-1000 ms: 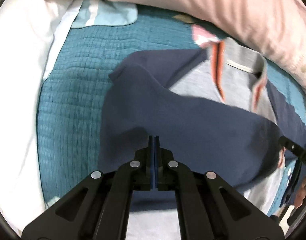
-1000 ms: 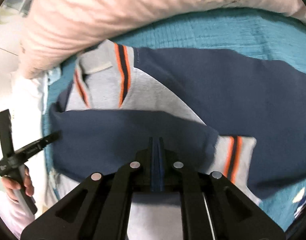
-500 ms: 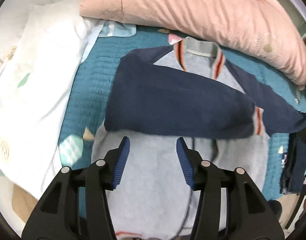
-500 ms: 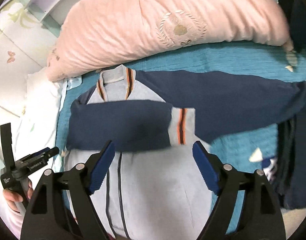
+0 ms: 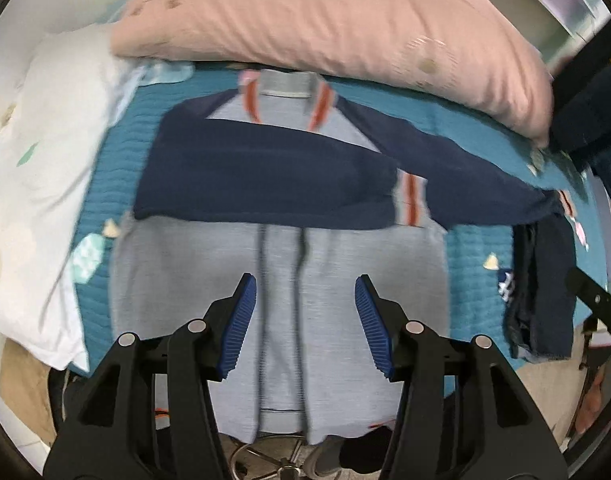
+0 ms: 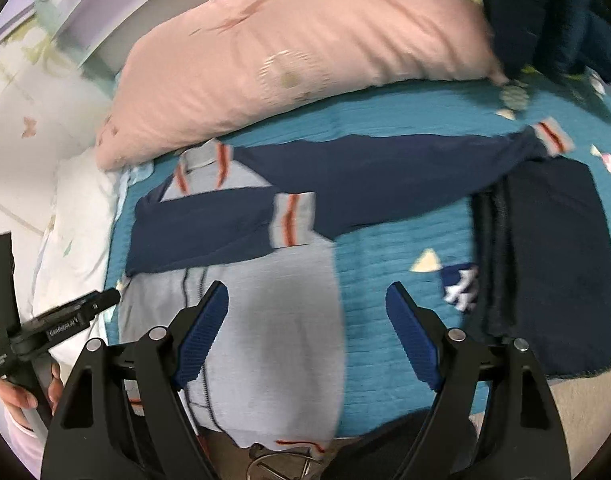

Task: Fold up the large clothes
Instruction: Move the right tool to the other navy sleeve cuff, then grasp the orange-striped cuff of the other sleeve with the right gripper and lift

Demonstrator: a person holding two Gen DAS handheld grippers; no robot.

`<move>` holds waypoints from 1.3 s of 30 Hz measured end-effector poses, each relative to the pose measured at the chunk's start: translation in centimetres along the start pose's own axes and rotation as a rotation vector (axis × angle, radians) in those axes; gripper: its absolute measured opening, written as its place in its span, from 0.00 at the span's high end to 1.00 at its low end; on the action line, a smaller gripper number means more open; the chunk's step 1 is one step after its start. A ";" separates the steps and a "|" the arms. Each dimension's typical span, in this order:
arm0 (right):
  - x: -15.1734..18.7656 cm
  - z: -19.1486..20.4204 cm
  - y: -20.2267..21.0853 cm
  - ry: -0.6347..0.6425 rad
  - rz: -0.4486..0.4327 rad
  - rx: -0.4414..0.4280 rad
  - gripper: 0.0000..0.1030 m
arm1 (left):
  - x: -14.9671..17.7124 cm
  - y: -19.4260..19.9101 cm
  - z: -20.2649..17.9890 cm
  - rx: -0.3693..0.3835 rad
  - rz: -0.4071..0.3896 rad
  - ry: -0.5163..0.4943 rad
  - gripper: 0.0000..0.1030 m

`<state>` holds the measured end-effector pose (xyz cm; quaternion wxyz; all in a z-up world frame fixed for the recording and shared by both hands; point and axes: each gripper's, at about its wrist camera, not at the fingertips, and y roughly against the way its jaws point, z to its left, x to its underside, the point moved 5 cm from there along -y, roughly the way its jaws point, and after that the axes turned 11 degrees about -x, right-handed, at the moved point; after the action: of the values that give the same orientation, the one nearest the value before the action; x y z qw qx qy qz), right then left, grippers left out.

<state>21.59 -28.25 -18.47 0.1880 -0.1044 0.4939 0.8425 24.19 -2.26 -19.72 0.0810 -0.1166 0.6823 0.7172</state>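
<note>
On the teal quilted bedspread [image 5: 117, 168] we see the jacket [image 5: 281, 276] lying flat, its grey body toward us and its collar just under the pink pillow [image 5: 325, 24]. One navy sleeve [image 5: 265, 176] is folded straight across the chest, its striped cuff [image 5: 411, 200] resting near the far edge of the body. The other sleeve [image 6: 405, 176] stretches out sideways over the bedspread, with its cuff reaching a folded dark garment [image 6: 545, 264] that lies beside the jacket. Our left gripper [image 5: 305, 320] hangs above the grey front, fingers spread and holding nothing; its jaws have just been opening, with nothing between them. Our right gripper [image 6: 307, 336] hangs over the jacket's edge and the bare bedspread, fingers released wide and empty, having also just opened. A white pillow [image 5: 37, 184] lies along the bedspread's other side. In the right wrist view a hand [image 6: 17, 392] grips the left gripper's handle.
</note>
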 end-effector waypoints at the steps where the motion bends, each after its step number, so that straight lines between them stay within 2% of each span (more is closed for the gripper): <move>1: -0.1 -0.8 0.4 -0.013 -0.006 0.005 0.24 | -0.1 -0.1 -1.3 0.002 0.003 -0.016 0.49; 4: -0.6 -3.8 1.5 -0.051 -0.025 0.025 0.24 | -0.3 -0.4 -5.0 0.012 0.005 -0.081 0.49; 10: -1.5 -9.7 2.9 -0.136 -0.047 0.060 0.24 | -1.6 -1.6 -10.9 0.034 0.023 -0.145 0.49; 18: -2.2 -13.6 2.5 -0.188 -0.067 0.083 0.24 | -3.2 -4.2 -16.1 0.050 0.061 -0.188 0.49; 21: -3.1 -15.1 1.8 -0.249 -0.060 0.052 0.24 | -4.2 -5.5 -17.1 0.050 0.084 -0.191 0.49; 23: -4.2 -16.1 1.8 -0.261 -0.068 0.065 0.24 | -5.0 -6.5 -17.4 0.038 0.105 -0.193 0.49; 32: -11.6 -22.5 1.9 -0.332 -0.082 0.128 0.24 | -11.4 -10.7 -16.8 0.084 0.153 -0.105 0.49; 35: -13.4 -24.7 1.2 -0.374 -0.076 0.147 0.24 | -12.7 -12.7 -15.9 0.117 0.186 -0.055 0.54; 36: -13.9 -25.4 0.8 -0.389 -0.071 0.158 0.24 | -13.1 -13.5 -15.6 0.141 0.196 -0.038 0.58; 37: -14.1 -25.9 0.5 -0.397 -0.066 0.164 0.24 | -13.3 -14.2 -15.4 0.166 0.208 -0.025 0.69; 38: -14.6 -26.5 0.0 -0.403 -0.056 0.168 0.24 | -13.3 -14.7 -15.3 0.179 0.224 -0.019 0.74; 39: -14.9 -27.0 -0.6 -0.413 -0.044 0.172 0.24 | -13.3 -15.8 -15.1 0.189 0.258 -0.011 0.81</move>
<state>35.05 -54.74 -26.82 0.3118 0.0761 0.5124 0.7965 42.13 -15.84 -31.87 0.0023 -0.0159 0.7555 0.6549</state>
